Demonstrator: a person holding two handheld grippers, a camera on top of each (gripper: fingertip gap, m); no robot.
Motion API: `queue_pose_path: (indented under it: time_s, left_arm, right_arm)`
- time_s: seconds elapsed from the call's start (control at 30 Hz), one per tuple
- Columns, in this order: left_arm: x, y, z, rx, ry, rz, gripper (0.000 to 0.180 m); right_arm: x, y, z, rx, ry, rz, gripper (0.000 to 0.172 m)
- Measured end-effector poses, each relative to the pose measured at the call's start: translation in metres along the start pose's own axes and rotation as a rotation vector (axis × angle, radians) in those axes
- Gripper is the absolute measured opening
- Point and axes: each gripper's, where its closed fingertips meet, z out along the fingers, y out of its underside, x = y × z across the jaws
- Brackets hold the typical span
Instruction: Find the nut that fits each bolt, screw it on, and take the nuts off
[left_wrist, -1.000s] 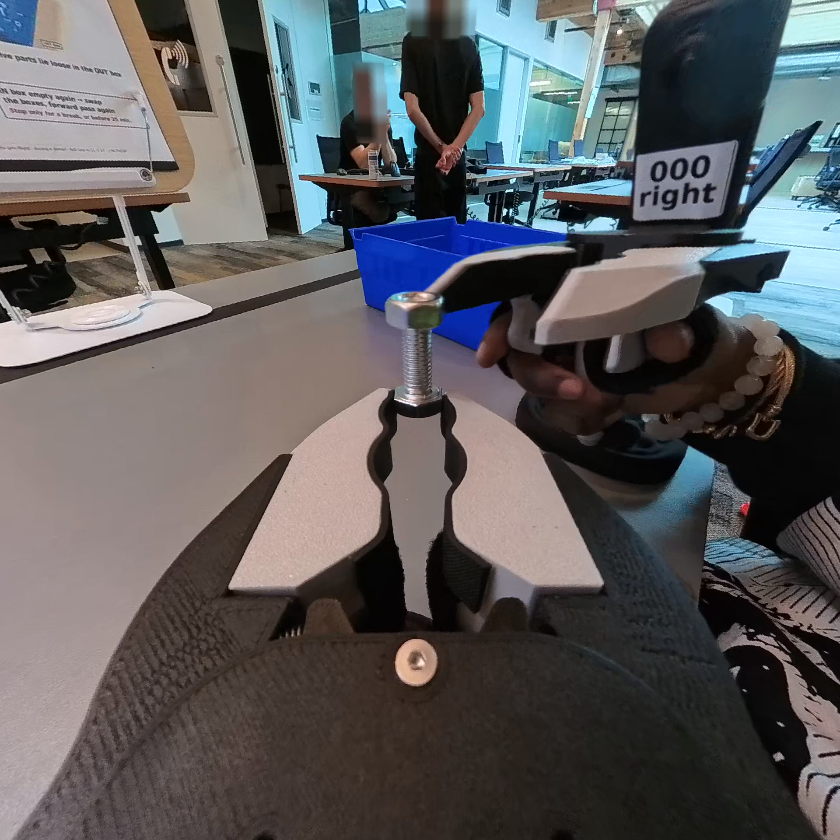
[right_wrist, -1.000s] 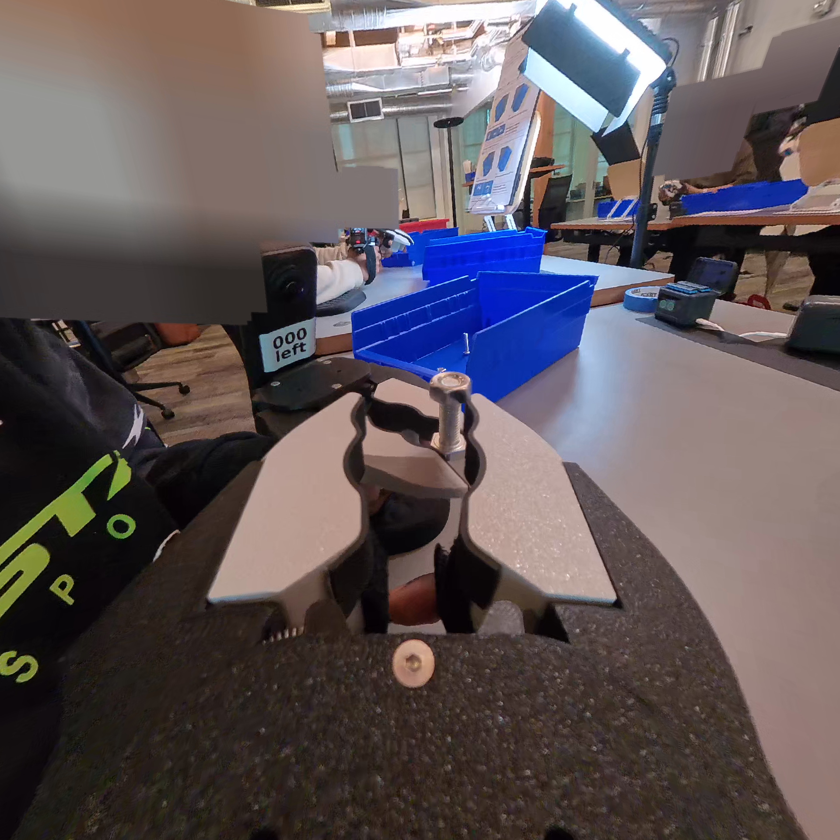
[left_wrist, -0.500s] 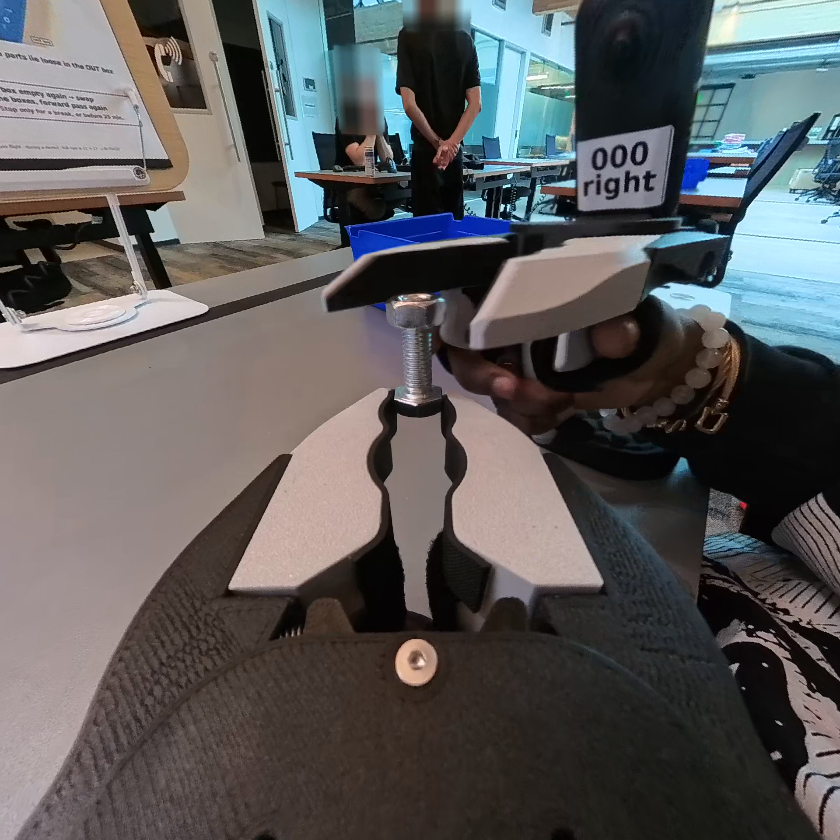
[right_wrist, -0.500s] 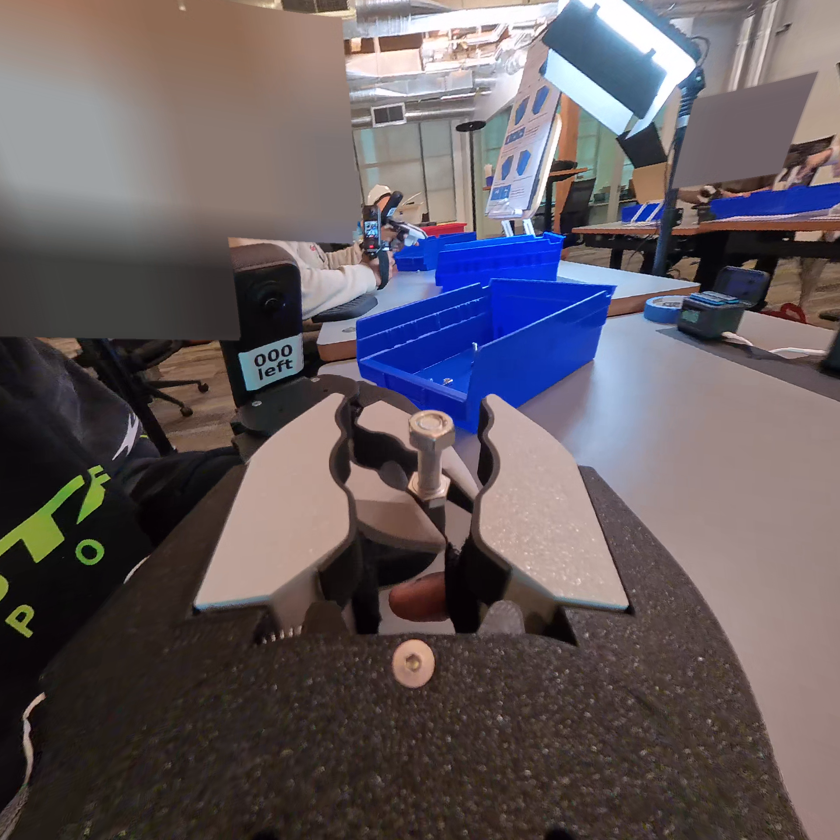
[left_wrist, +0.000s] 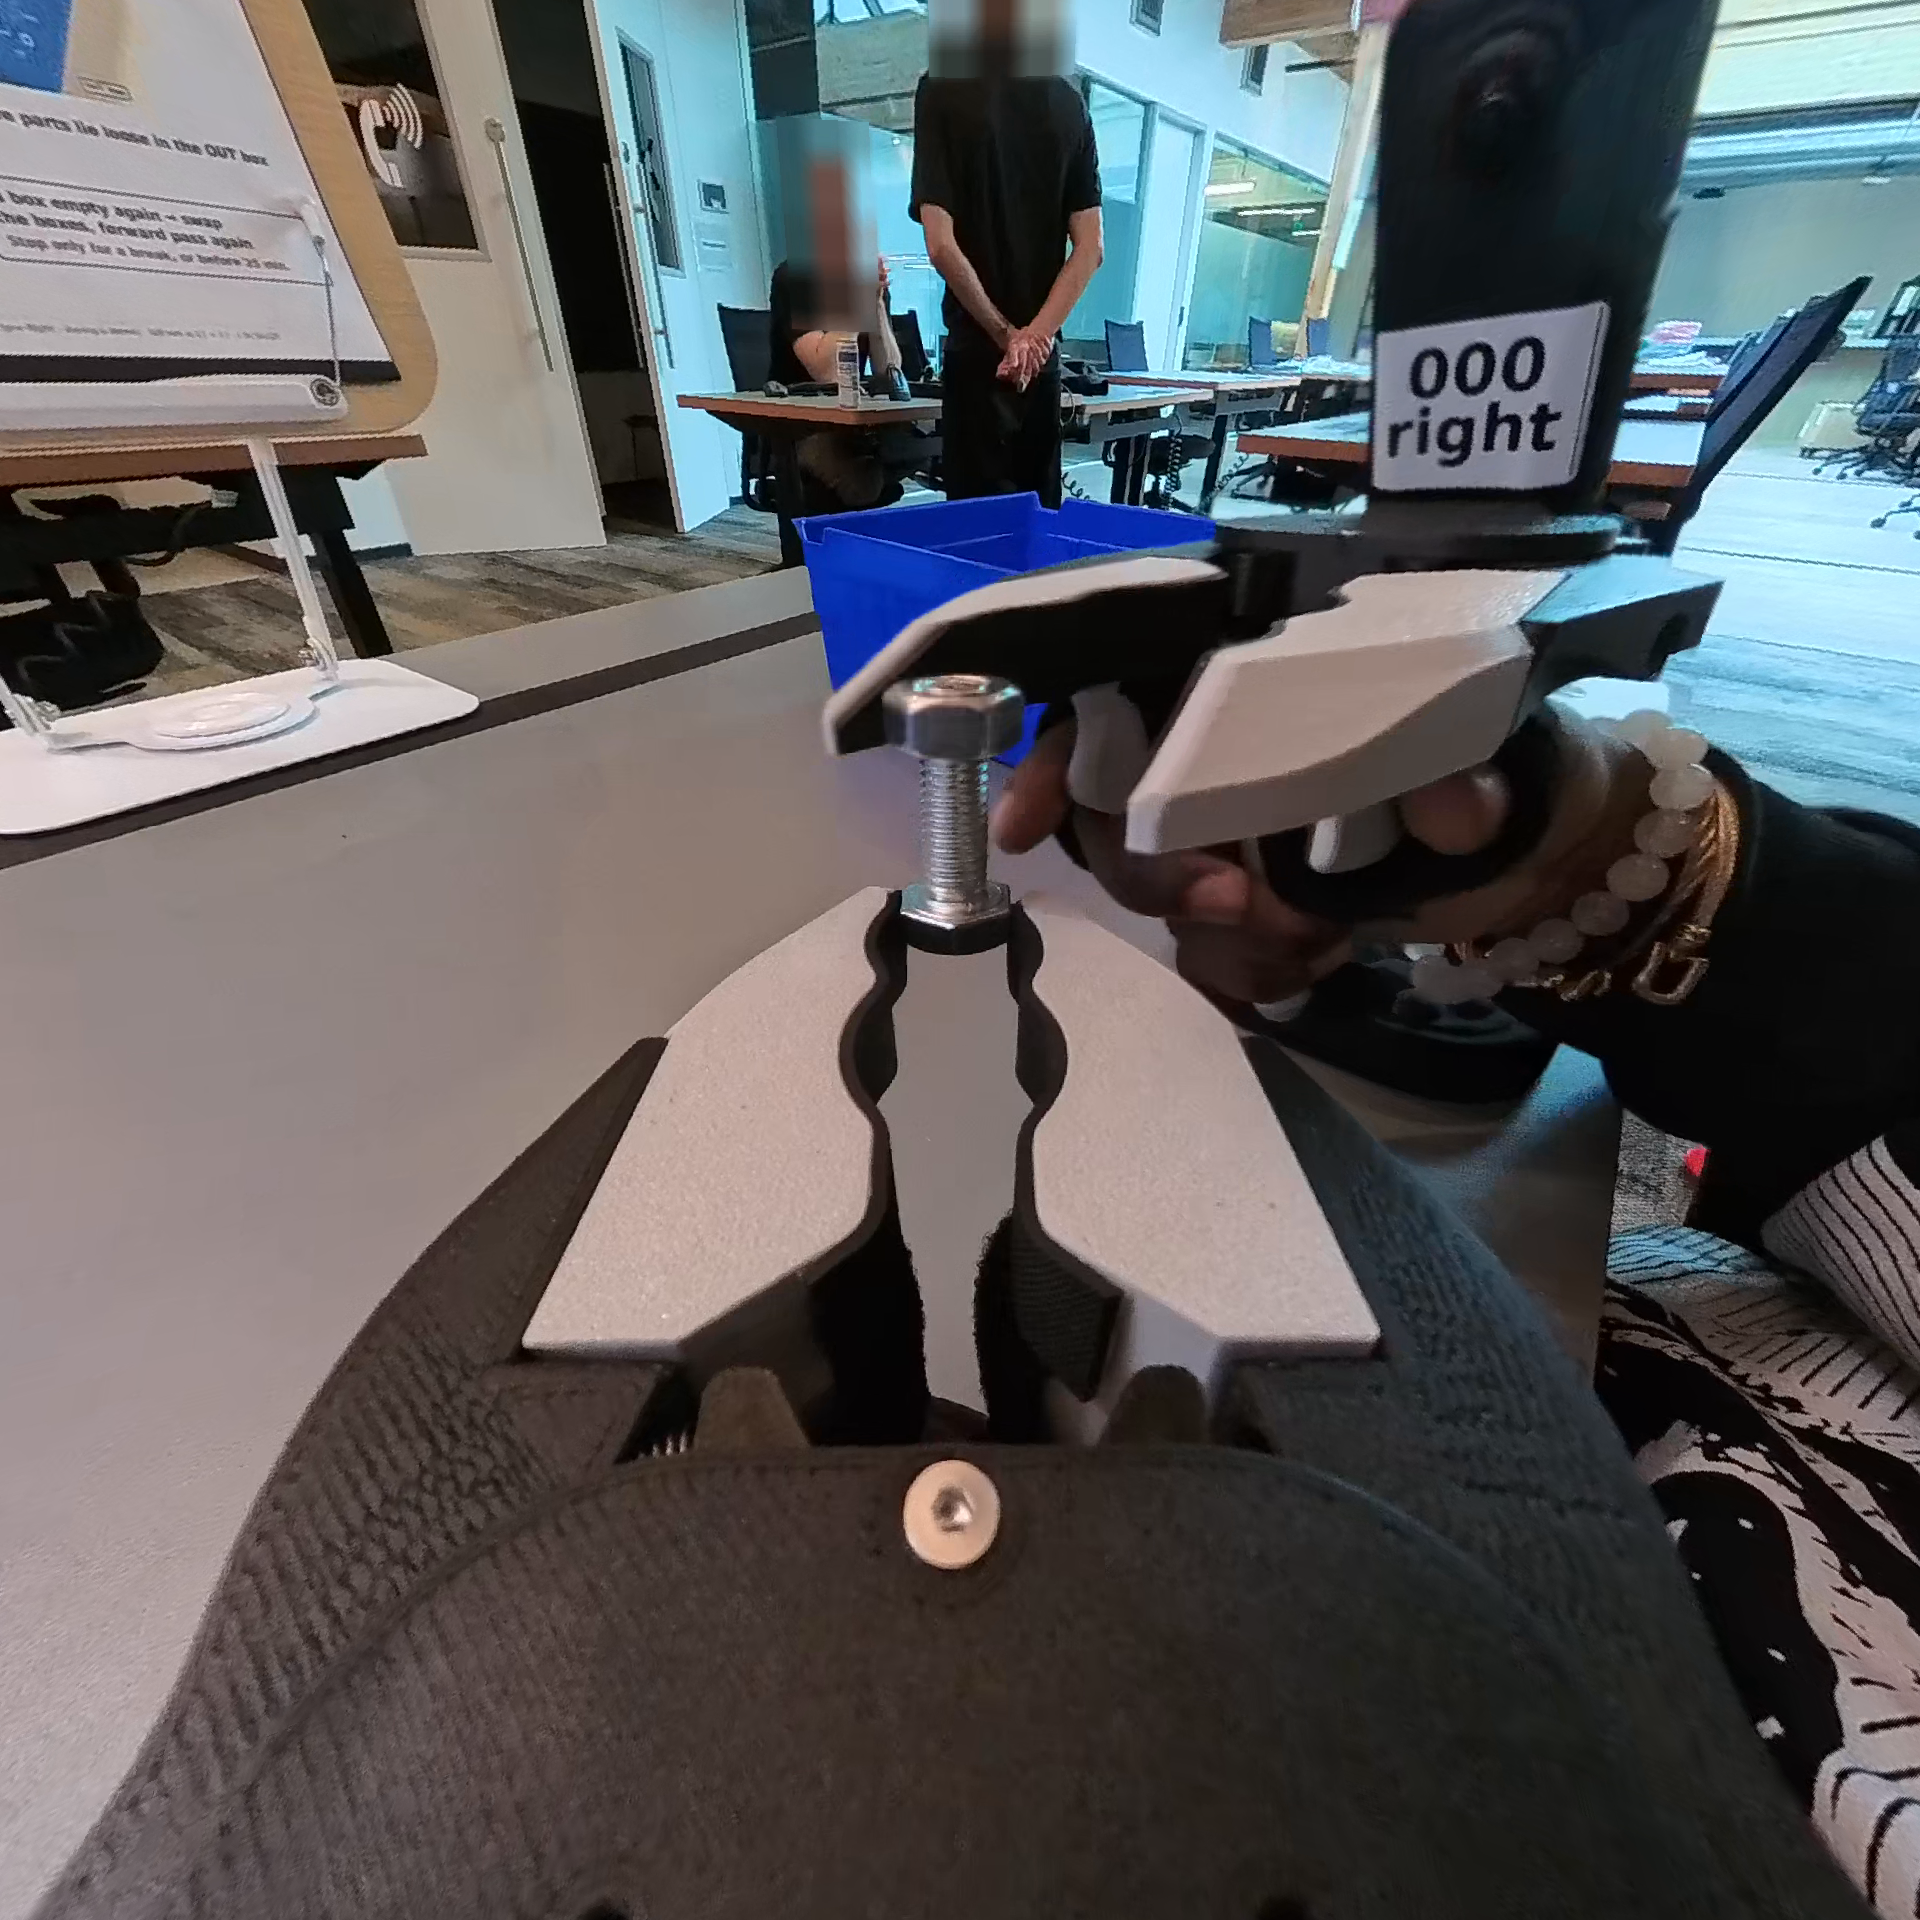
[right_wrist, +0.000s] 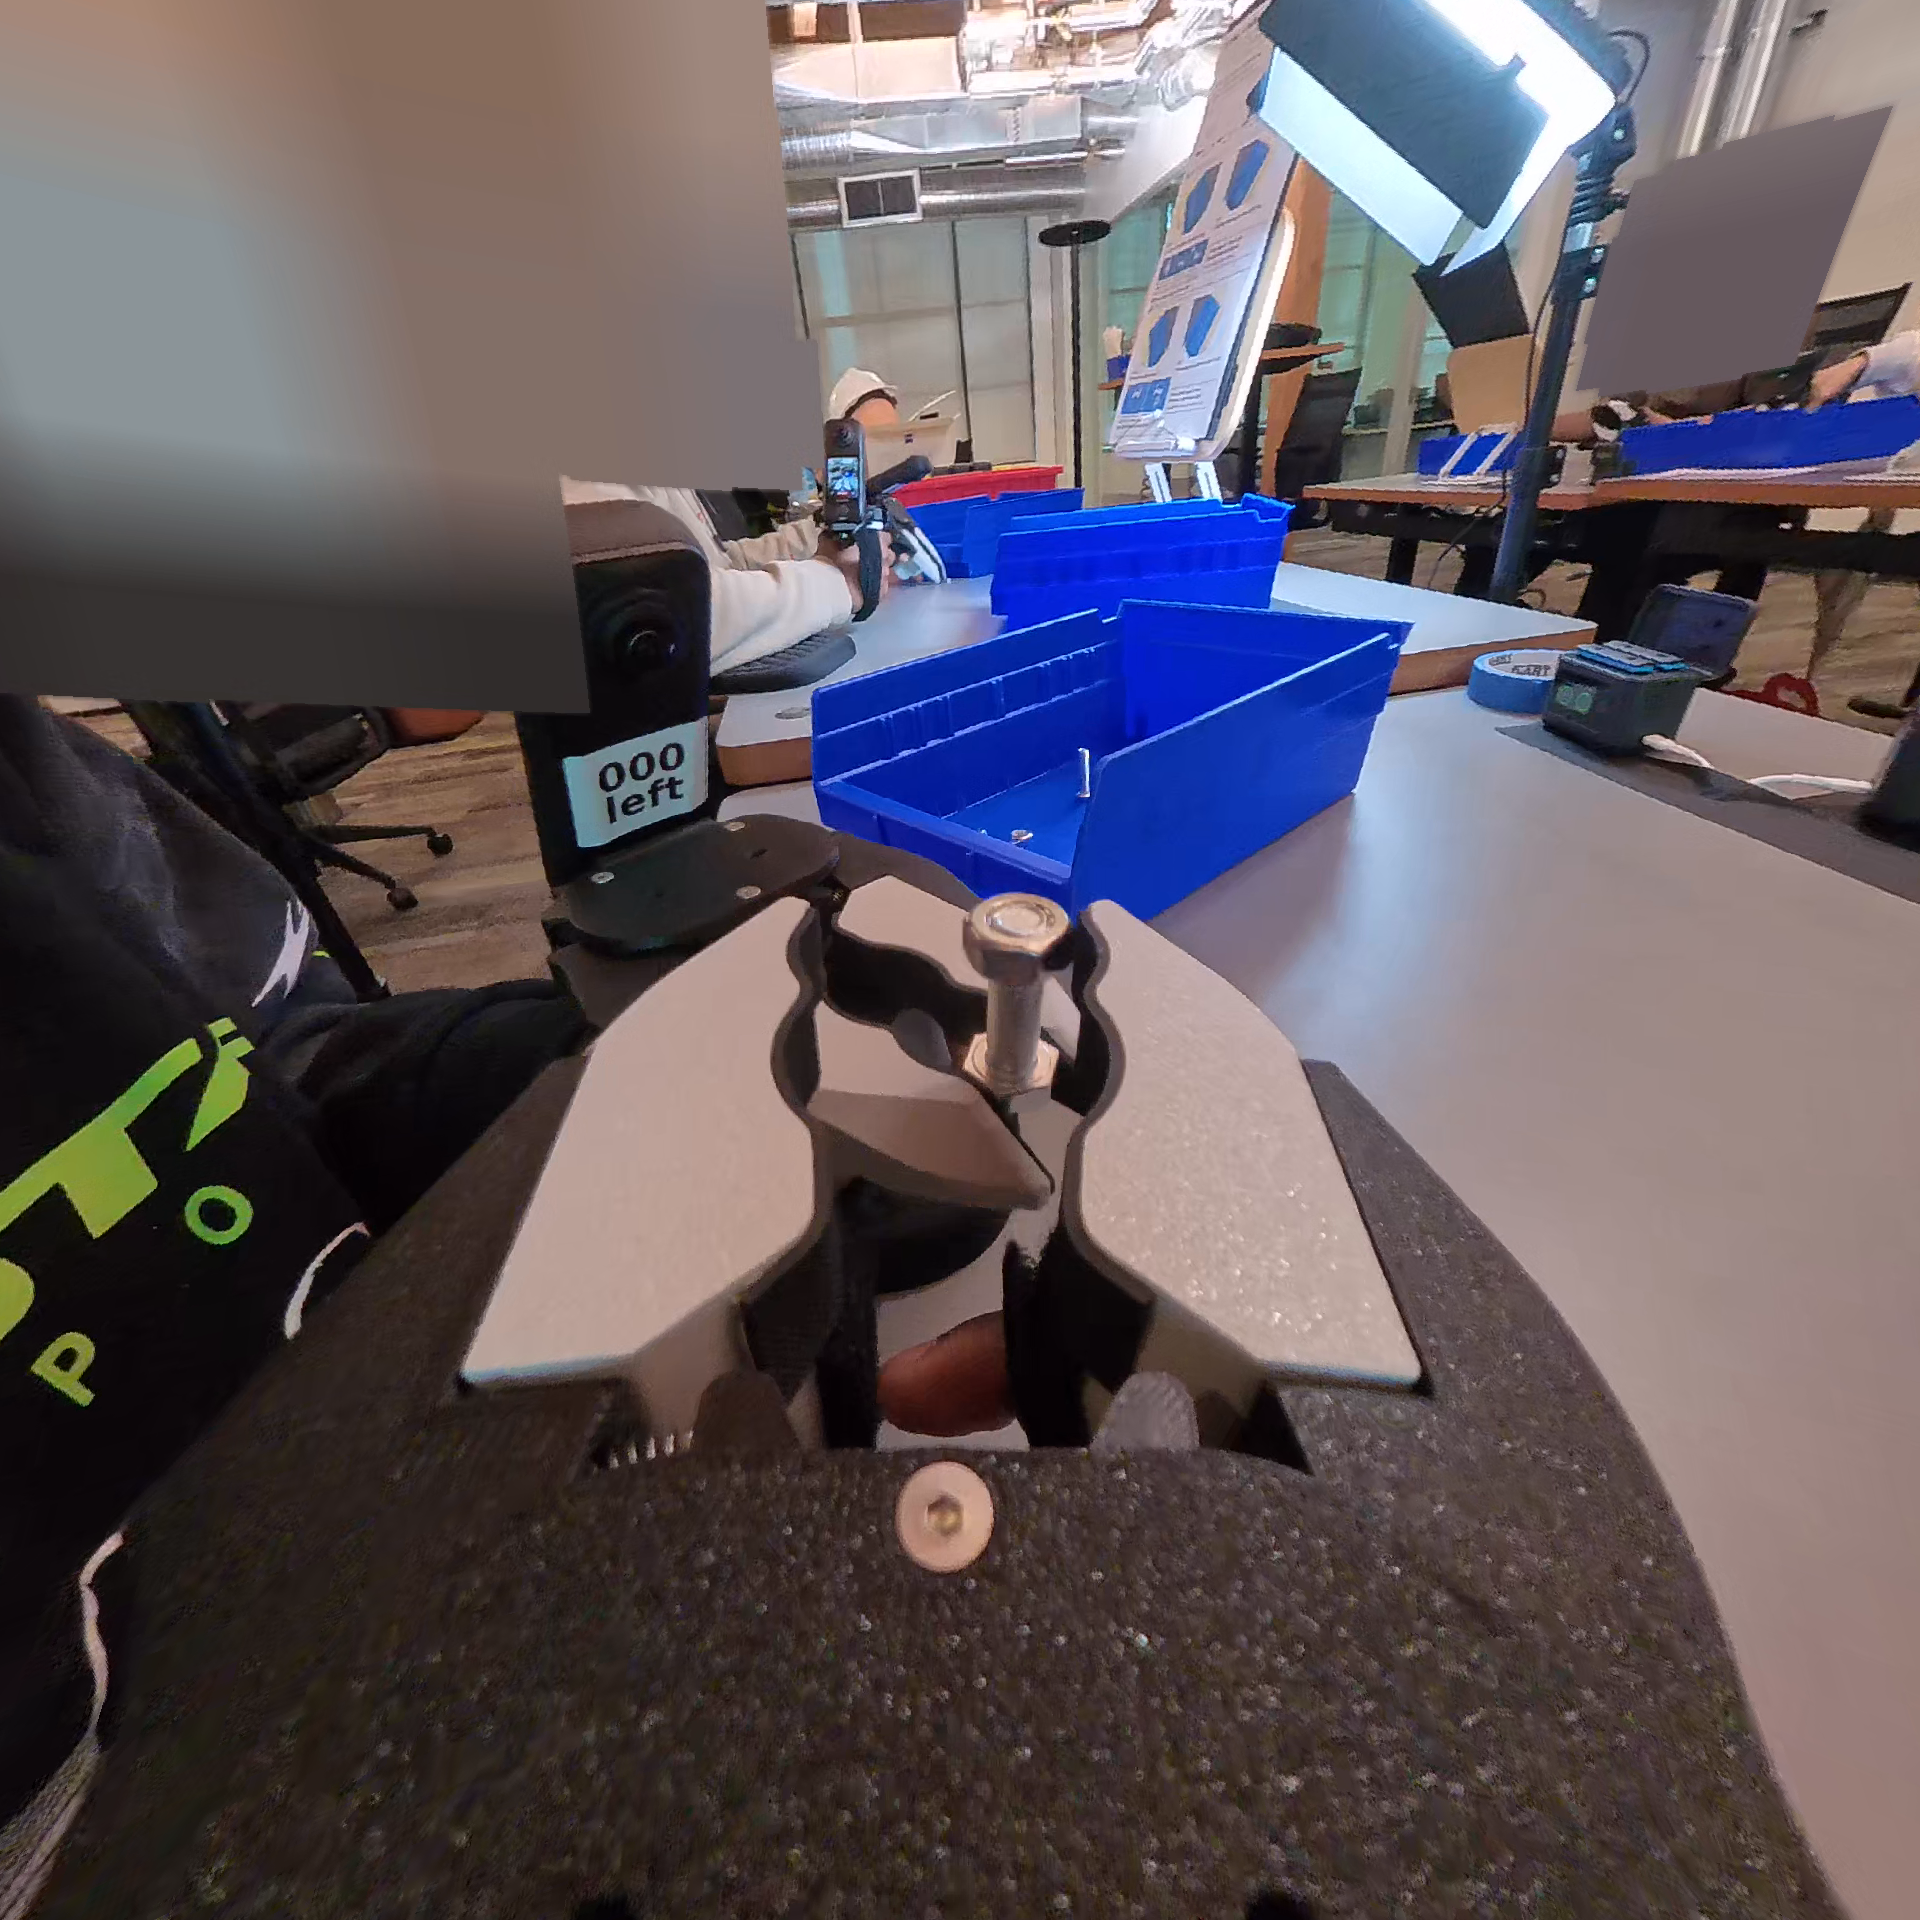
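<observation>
Signboard (left_wrist: 156, 208) on its white stand sits far left on the grey surface (left_wrist: 416, 987), well clear of the work. At the centre, the left gripper (left_wrist: 954, 928) is clenched on the nut (left_wrist: 954, 914), its tips pressing the flats from both sides. The bolt (left_wrist: 954, 800) stands upright out of that nut, hex head on top, most of the thread bare between head and nut. Behind it sits the blue bin (left_wrist: 935, 561); in the right wrist view a few small fasteners lie on its floor. To the right, the right gripper (right_wrist: 1023, 935) reaches in level with the bolt head, released: its fingers (left_wrist: 1309, 717) stand apart around the head, one just at it, the other with a plain gap.

Judging from this, the risk lies in how the right gripper closes. The head sits off-centre between the fingers, close to one side, so closing would likely push it sideways first. That could tilt the bolt in the nut and bind the thread, or twist the nut out of the left gripper's narrow tip hold. If the nut slips, both parts may drop to the surface and roll. A grip on the head's corners rather than its flats could also slip once turning starts.
</observation>
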Motion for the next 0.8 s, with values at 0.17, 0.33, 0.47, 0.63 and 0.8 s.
queue_pose_path:
  time_s: [0.17,0.33,0.47,0.63,0.8]
  left_arm:
    - [-0.001,-0.001,0.000,0.004,-0.003,-0.007,0.019]
    - [-0.001,0.000,0.000,0.002,-0.003,-0.009,0.018]
    - [-0.001,0.000,0.000,0.003,-0.003,-0.008,0.018]
    - [0.000,0.000,0.000,-0.001,0.003,-0.004,0.019]
    - [0.001,0.001,0.001,-0.009,0.007,0.005,0.019]
  right_arm:
    - [-0.002,0.000,-0.015,0.024,0.029,0.010,0.042]
    - [-0.016,-0.003,-0.026,0.047,-0.022,0.014,0.023]
    - [0.000,-0.006,-0.024,0.065,0.044,0.003,0.032]
    - [0.007,-0.005,-0.004,0.059,0.010,0.033,0.056]
    - [0.003,-0.002,0.014,0.011,-0.040,0.009,0.056]
